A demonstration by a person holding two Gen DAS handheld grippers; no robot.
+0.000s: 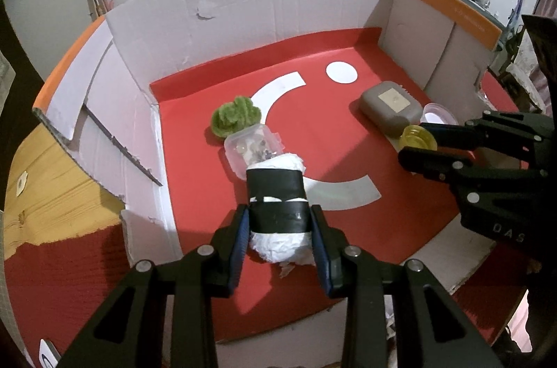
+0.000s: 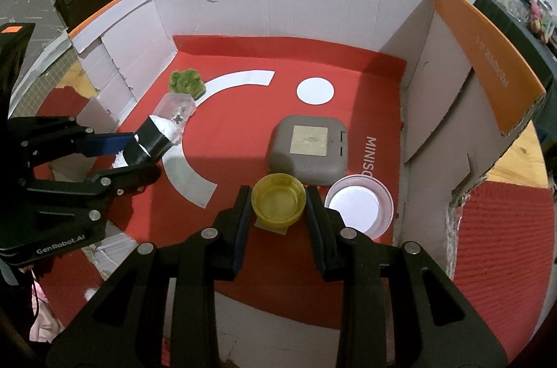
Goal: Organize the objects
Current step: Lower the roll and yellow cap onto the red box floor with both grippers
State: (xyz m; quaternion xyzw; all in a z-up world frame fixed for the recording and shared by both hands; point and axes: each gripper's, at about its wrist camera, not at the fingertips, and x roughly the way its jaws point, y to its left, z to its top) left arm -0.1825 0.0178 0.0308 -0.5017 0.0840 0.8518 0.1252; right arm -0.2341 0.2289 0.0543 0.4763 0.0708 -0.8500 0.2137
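1. I work inside a large white cardboard box (image 2: pixel 278 2) with a smooth red paper floor; stiff, light walls.
2. The grey rounded-square plastic case (image 2: pixel 308 154) at centre looks rigid, heaviest; I'd grip its flat sides.
3. My left gripper (image 1: pixel 278 228) pinches a crumpled white paper bundle wrapped in black tape (image 1: pixel 276 194) at eight o'clock: soft, light; the taped band grips best.
4. My right gripper (image 2: pixel 278 204) squeezes a small yellow translucent plastic cap (image 2: pixel 278 201) at six o'clock: light, slick, thin-rimmed.
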